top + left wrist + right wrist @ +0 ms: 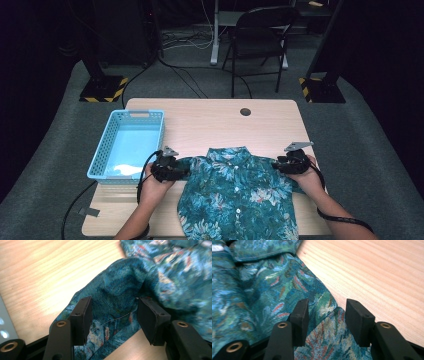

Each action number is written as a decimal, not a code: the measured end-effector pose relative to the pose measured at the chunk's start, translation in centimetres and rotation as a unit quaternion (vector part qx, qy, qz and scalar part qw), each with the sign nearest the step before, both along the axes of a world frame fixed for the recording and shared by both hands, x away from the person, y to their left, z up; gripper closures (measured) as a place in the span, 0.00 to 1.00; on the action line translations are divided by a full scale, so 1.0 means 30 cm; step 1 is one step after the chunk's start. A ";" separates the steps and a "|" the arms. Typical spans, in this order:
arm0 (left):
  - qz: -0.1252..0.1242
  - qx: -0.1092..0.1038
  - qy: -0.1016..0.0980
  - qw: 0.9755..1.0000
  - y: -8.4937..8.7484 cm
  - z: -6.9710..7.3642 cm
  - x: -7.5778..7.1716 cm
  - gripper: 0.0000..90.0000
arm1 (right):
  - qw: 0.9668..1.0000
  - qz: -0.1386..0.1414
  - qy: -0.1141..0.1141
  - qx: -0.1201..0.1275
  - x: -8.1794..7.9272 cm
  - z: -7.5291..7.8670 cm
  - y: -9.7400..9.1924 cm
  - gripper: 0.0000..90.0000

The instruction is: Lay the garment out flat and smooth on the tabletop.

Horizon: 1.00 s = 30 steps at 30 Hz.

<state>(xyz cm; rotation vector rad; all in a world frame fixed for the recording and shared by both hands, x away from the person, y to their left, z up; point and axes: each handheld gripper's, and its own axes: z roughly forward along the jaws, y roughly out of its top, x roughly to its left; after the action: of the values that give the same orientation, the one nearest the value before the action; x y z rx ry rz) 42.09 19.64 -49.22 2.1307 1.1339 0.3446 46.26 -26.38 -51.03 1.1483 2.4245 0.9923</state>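
The lower part of the shirt (237, 197) runs off the bottom edge of the high view, so its hem cannot be seen, and the person's arms are cut off there too. In that view the left gripper (172, 169) and right gripper (287, 164) are small and dark, and their fingers are hard to make out against the cloth. The buttons down the front are too small to count with any certainty.

There is one shirt, teal with a floral print, lying collar toward twelve o'clock on the wooden surface (210, 117), in its six o'clock half. One blue basket (107, 160) stands at nine o'clock of the shirt, near the left sleeve but apart from it. One dark round hole (245, 111) sits in the surface at twelve o'clock. Behind the surface stands one black chair (260, 35) on the floor.

Two grippers are at work, one at each sleeve. In the left gripper view the left gripper (113, 315) has its fingers (83, 315) released, standing apart with the sleeve cloth (115, 290) lying between them, no pad pressing on it. In the right gripper view the right gripper (327, 317) is likewise released, its fingers (358, 317) spread over the edge of the sleeve, where the cloth meets bare wood at three o'clock.
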 end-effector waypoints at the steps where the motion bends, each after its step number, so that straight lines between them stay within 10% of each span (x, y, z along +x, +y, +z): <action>1: -0.001 0.001 0.003 1.000 -0.007 -0.006 0.001 0.50 | 1.000 0.003 0.003 -0.004 0.002 -0.004 0.002 0.59; 8: -0.015 0.068 0.003 0.998 -0.049 -0.056 0.010 0.55 | 1.000 0.024 -0.002 -0.014 -0.005 -0.006 0.016 0.82; 21: -0.033 0.043 -0.001 0.999 -0.056 -0.061 0.035 0.92 | 1.000 0.014 0.001 -0.002 0.022 -0.009 0.014 0.98; 23: -0.047 0.076 -0.006 0.996 -0.079 -0.051 0.043 0.96 | 1.000 -0.008 0.002 0.012 0.044 -0.013 -0.008 0.98; 30: -0.047 0.094 -0.010 0.994 -0.080 -0.039 0.045 0.96 | 0.998 -0.062 -0.013 0.005 0.090 -0.014 -0.059 0.98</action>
<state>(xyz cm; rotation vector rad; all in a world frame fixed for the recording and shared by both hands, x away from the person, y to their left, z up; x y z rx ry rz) 43.45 17.25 -50.39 2.3305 1.0197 0.4426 48.95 -28.14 -51.44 1.2644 2.2982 0.9755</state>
